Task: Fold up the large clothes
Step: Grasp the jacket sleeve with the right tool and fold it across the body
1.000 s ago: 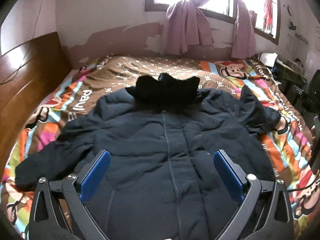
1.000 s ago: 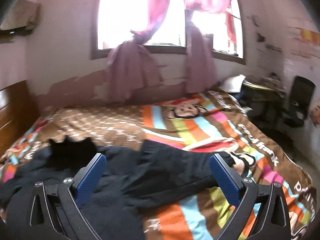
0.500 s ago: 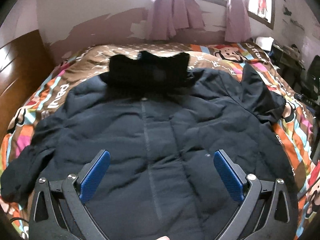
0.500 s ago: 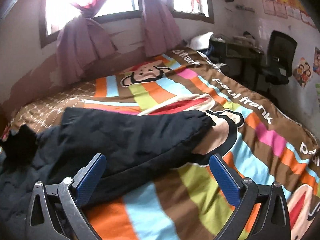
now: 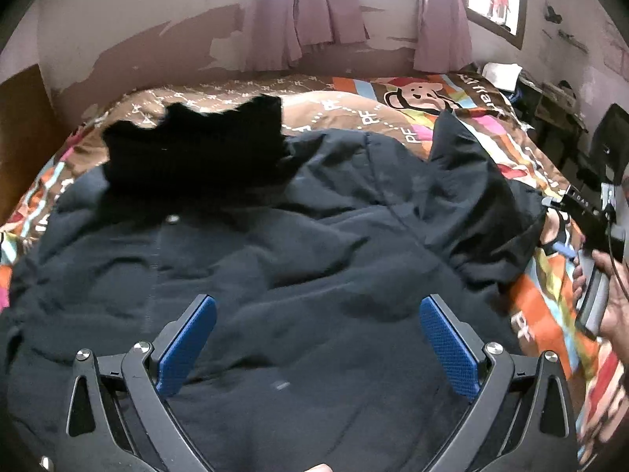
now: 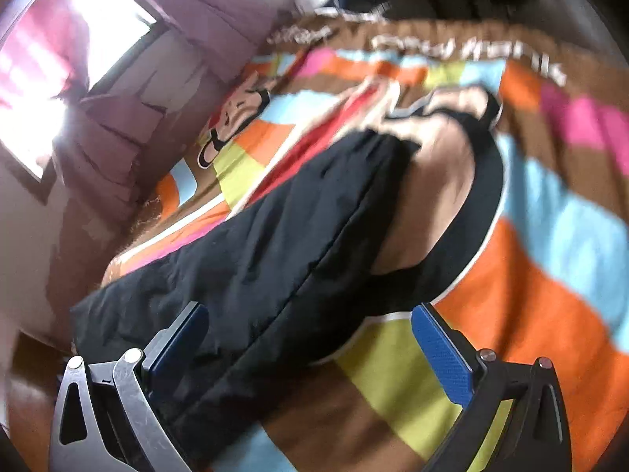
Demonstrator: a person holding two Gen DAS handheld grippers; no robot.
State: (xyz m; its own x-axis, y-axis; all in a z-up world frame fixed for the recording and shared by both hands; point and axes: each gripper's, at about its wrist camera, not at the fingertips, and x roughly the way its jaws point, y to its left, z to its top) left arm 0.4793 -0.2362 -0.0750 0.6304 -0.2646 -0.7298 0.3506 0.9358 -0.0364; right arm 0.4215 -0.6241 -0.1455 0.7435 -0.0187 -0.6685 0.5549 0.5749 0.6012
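A large dark navy padded jacket [image 5: 275, 267] lies spread front-up on the bed, its black fur-trimmed hood [image 5: 196, 153] toward the far wall. My left gripper [image 5: 318, 338] hovers open over the jacket's lower body, nothing between its blue pads. The jacket's right sleeve [image 5: 471, 196] bends out toward the bed's right side. In the right wrist view that sleeve [image 6: 275, 244] runs diagonally across the striped cover, and my right gripper [image 6: 310, 350] stands open, tilted, just above the sleeve's near part. The right gripper, held by a hand, also shows at the left wrist view's right edge [image 5: 593, 232].
The bed carries a striped cartoon-monkey cover [image 5: 416, 94]. A wooden headboard [image 5: 19, 126] stands at the left. Purple curtains [image 5: 310, 11] hang under the window on the far wall. A desk with clutter and a black chair [image 5: 609, 137] stand right of the bed.
Both grippers have dropped closer to the jacket. The right one has swung down and tilted over the right sleeve; the left has shifted right over the body. Both stay open.
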